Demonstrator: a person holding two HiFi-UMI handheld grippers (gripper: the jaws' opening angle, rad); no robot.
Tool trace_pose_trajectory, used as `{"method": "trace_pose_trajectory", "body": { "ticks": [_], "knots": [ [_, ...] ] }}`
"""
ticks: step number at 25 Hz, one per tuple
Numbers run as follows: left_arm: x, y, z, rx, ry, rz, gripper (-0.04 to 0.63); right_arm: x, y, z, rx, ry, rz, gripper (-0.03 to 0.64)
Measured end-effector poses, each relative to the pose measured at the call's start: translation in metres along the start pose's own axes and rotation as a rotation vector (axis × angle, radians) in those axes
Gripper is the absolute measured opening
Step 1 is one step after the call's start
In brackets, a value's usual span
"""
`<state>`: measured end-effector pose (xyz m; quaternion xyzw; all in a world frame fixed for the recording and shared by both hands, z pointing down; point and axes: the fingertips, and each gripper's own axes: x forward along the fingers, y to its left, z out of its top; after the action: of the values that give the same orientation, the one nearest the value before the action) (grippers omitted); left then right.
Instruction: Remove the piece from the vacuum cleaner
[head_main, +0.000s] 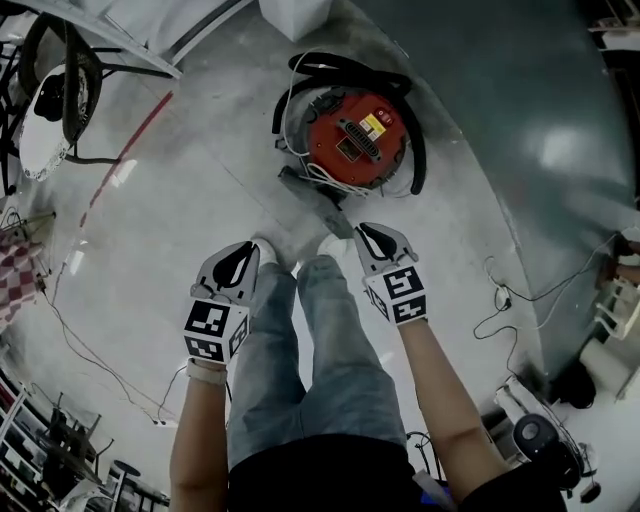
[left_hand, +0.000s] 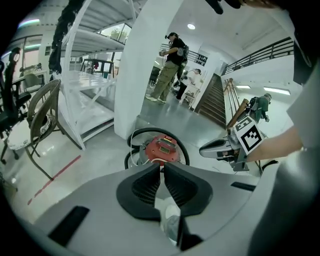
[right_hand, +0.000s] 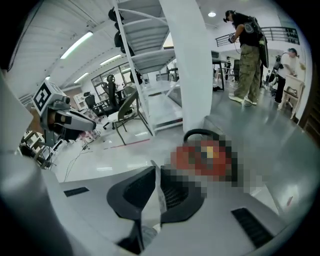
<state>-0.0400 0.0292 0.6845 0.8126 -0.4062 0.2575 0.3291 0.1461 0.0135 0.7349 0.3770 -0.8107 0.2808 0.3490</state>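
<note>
The vacuum cleaner (head_main: 356, 140), a round canister with a glossy red lid ringed by a black hose (head_main: 415, 150), sits far off on the polished grey floor (head_main: 200, 200). On the near side both forearms reach forward side by side. The left claw (head_main: 242, 252) and right claw (head_main: 370, 234) are each pressed together, empty.

No words or numbers can be read anywhere. The vacuum cleaner (head_main: 355, 140) carries a yellow label (head_main: 373, 124) on its red top, but its print is too small to make out. The left marker cube (head_main: 208, 331) and the right marker cube (head_main: 404, 285) show black-and-white square patterns, not letters or digits. A dark wall sign (left_hand: 201, 59) in the left gripper view is too blurred to read.
</note>
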Motion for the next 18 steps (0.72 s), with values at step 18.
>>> {"method": "trace_pose_trajectory", "body": {
  "ticks": [18],
  "knots": [
    [0.086, 0.036, -0.097, -0.055, 0.132, -0.019, 0.043, 0.135, -0.039, -0.11, 0.011, 0.187, 0.041, 0.069]
  ]
}}
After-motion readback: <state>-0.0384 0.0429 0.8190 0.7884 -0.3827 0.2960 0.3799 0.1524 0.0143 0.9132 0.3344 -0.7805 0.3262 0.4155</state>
